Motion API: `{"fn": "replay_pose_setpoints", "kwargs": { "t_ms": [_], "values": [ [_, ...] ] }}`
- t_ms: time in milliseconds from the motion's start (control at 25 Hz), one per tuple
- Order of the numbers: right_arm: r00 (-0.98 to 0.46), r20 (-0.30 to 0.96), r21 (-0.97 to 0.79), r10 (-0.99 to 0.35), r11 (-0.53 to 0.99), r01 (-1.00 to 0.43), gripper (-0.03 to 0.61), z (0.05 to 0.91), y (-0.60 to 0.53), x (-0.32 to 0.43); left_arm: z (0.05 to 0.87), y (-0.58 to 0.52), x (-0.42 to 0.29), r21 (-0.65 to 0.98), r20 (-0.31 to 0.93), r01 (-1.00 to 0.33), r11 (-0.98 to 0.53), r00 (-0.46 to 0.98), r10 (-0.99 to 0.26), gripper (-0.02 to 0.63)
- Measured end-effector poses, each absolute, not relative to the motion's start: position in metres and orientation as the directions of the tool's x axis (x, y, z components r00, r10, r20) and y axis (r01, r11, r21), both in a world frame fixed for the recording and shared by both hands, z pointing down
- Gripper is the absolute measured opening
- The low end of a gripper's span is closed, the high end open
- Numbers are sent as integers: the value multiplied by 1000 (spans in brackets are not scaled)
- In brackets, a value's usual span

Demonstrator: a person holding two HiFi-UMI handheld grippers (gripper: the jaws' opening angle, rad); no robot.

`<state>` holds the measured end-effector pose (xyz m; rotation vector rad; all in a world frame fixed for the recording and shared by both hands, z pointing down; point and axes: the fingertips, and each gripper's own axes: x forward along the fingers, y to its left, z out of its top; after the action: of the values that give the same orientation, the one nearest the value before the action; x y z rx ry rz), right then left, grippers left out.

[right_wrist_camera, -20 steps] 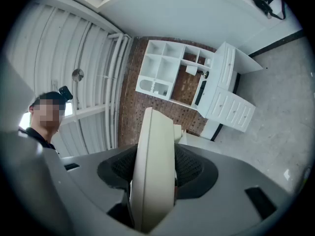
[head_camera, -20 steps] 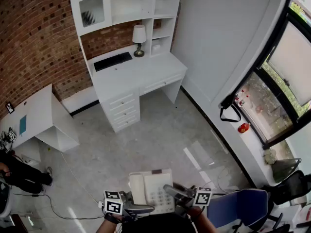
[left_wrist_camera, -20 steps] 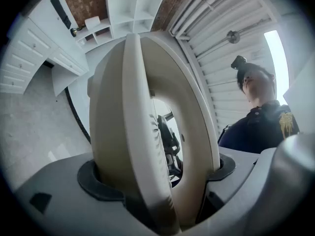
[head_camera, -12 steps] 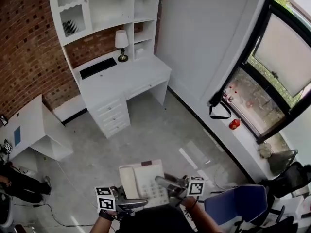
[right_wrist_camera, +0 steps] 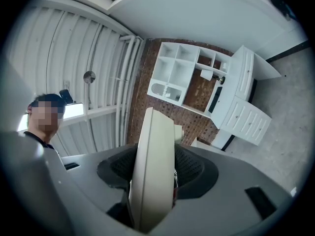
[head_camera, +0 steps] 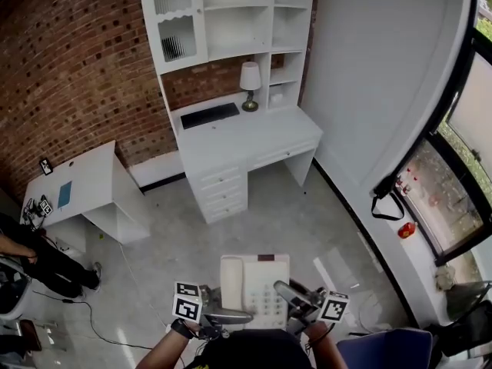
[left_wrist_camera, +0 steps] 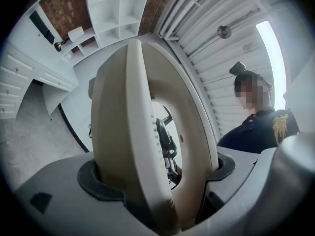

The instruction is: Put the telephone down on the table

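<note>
More brick wall (head_camera: pixel 77 68) shows, less window (head_camera: pixel 461 175)

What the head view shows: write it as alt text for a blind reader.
A cream telephone is held above a grey floor, gripped on its left side by the left gripper and on its right by the right gripper. Beyond stands a white desk with a lamp against a brick wall.

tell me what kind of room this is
Probably a study or home office: a white desk with drawers, shelves above it and a table lamp on it, against a brick wall.
</note>
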<state>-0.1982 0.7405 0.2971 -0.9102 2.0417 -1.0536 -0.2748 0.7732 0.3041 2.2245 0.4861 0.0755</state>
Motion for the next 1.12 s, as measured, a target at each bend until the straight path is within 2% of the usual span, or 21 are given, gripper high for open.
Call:
{"fn": "replay_pose_setpoints", "kwargs": {
  "t_ms": [360,640,1120],
  "values": [
    [-541,-251,-886,-803,415,-205,201,310,739,-160,322,776,-233,776,-99,289,-561,934,343,482],
    [-561,-262,-864,-785,450,-226,201,298,732,-110,311,769,-184,748,-102,286,-600,942,321,482],
    [-558,-251,-884,-791,422,-201,201,315,646,-73,325,683,-147,761,-126,283,-583,947,296,482]
  ]
}}
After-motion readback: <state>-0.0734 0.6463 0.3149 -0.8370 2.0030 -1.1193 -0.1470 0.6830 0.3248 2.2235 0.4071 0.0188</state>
